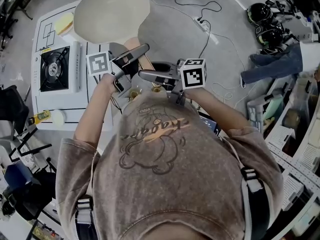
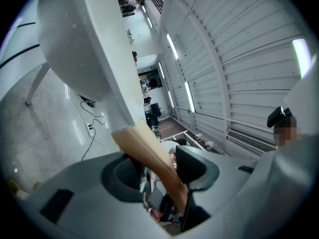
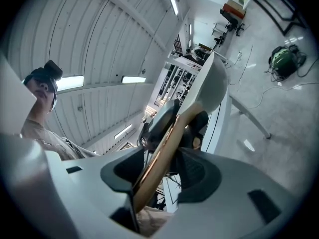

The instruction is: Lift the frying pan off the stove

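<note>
The cream frying pan (image 1: 111, 11) hangs in the air, past the far edge of the white table (image 1: 95, 116), tilted on its side. Its wooden handle (image 1: 145, 62) runs back toward me. My left gripper (image 1: 133, 57) is shut on the handle nearer the pan. Just behind it my right gripper (image 1: 153, 76) is shut on the handle too. In the left gripper view the handle (image 2: 152, 156) passes between the jaws up to the pan (image 2: 79, 39). The right gripper view shows the handle (image 3: 160, 156), the left gripper (image 3: 164, 117) ahead, and the pan (image 3: 213, 86). The black stove (image 1: 54, 69) stands bare on the table at left.
A yellow sponge (image 1: 64, 23) and a pale round object (image 1: 58, 117) lie on the table. A power strip with cables (image 1: 201, 24) crosses the floor beyond the pan. Helmets (image 1: 265, 24), a blue cloth (image 1: 275, 64) and shelving (image 1: 300, 134) crowd the right side.
</note>
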The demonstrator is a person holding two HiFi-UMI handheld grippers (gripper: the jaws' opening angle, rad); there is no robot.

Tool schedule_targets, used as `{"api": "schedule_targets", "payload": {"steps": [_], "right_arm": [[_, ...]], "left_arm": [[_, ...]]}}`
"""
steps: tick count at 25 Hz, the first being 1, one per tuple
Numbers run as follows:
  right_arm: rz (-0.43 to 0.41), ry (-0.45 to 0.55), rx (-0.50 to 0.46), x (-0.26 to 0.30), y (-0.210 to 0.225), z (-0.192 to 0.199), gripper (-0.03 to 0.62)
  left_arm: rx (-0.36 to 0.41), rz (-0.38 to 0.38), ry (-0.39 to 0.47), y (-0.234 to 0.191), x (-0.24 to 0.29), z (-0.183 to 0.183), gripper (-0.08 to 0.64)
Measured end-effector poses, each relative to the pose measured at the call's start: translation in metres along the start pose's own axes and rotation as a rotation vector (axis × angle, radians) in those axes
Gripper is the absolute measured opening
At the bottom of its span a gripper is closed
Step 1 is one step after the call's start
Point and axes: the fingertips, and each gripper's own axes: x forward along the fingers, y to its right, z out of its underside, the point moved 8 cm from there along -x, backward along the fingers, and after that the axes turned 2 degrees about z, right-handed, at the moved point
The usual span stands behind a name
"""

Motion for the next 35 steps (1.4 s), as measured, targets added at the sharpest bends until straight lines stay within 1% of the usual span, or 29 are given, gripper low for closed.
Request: {"api": "schedule_targets", "payload": {"steps": [4,8,14,19,35], "right_arm": [[-0.01,0.007,-0.001,-0.004,0.005,0.006,0.201],[-0.014,-0.011,-0.017,-0.009,0.013,0.011,0.206],[-0.01,-0.02,0.0,-0.019,0.022,0.013,0.21],[-0.017,-0.03,-0.004,-0.027,0.028,0.021,0.212],[-0.023,-0.053,0.012,-0.025,0.03,0.023,0.215]], "left_arm": [[0.0,0.001,-0.022,-0.004,0.005,0.006,0.199],[-0.006,-0.001,-0.038,-0.012,0.009,0.011,0.199],[-0.032,0.008,-0.013,-0.023,0.017,0.019,0.201],[-0.045,-0.009,-0.006,-0.03,0.019,0.031,0.201],[-0.053,-0.029,-0.009,-0.033,0.016,0.034,0.206]]}}
